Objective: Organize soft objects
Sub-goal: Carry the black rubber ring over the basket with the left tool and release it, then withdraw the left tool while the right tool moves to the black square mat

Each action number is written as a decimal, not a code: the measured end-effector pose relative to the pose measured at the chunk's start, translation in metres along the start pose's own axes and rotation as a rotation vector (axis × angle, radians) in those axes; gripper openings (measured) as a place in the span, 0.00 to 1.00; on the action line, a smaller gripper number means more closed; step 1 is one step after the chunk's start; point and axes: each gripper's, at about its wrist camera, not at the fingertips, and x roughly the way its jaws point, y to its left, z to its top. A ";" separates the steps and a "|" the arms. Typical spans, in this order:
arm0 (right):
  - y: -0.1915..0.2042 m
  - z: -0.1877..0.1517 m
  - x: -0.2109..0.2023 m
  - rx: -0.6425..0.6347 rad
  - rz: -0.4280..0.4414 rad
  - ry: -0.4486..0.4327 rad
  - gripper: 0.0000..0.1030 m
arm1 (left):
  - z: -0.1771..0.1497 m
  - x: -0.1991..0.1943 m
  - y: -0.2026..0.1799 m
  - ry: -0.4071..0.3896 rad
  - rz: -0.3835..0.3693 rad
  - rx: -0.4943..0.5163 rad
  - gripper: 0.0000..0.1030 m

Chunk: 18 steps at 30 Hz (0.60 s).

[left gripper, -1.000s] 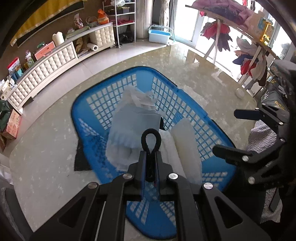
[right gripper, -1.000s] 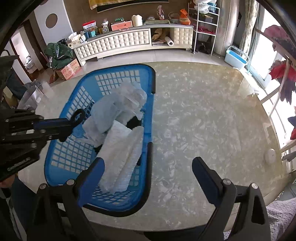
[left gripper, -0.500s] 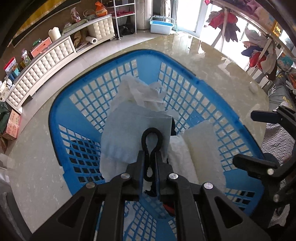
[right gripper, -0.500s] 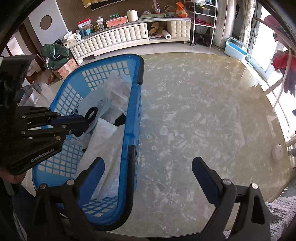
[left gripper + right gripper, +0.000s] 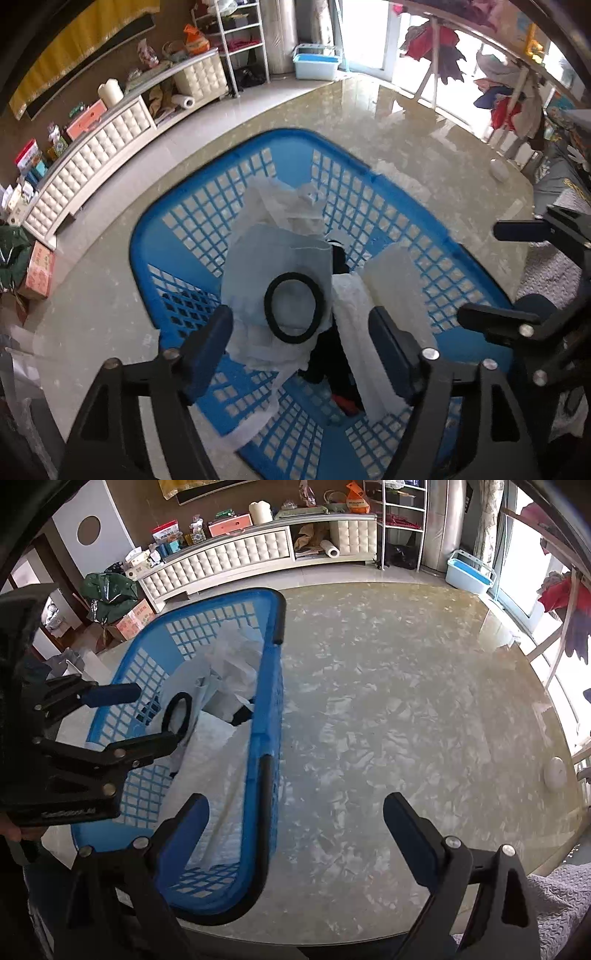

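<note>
A black elastic ring (image 5: 293,277) lies loose on a light blue cloth (image 5: 255,258) inside the blue lattice basket (image 5: 288,133). My left gripper (image 5: 299,317) hovers just above it with its jaws opening; the ring shows between the fingers, but the pads do not touch it. White padded cloths (image 5: 391,280), thin white sheets (image 5: 280,206) and something black (image 5: 325,362) also fill the basket. In the right wrist view the ring (image 5: 165,718) rests just past the left gripper (image 5: 157,714). My right gripper (image 5: 295,803) is open and empty over the basket's (image 5: 266,701) near right rim.
The basket stands on a glossy marble table (image 5: 406,701). A small white round object (image 5: 556,771) sits near the table's right edge. A grey knitted cloth (image 5: 554,897) lies at the lower right. Beyond the table are a white padded cabinet (image 5: 240,557) and a blue tub (image 5: 469,572).
The left jaws went from shut on the black ring to wide apart, and the ring dropped flat onto the light blue cloth. The right gripper stayed open and hardly moved.
</note>
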 end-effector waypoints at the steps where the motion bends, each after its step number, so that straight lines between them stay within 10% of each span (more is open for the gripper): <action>1: 0.002 0.000 -0.002 -0.003 0.000 -0.002 0.92 | -0.001 -0.005 -0.002 -0.007 -0.004 0.009 0.76; 18: 0.052 -0.005 -0.045 -0.053 0.024 -0.109 0.99 | -0.050 -0.090 0.019 -0.109 0.051 -0.047 0.84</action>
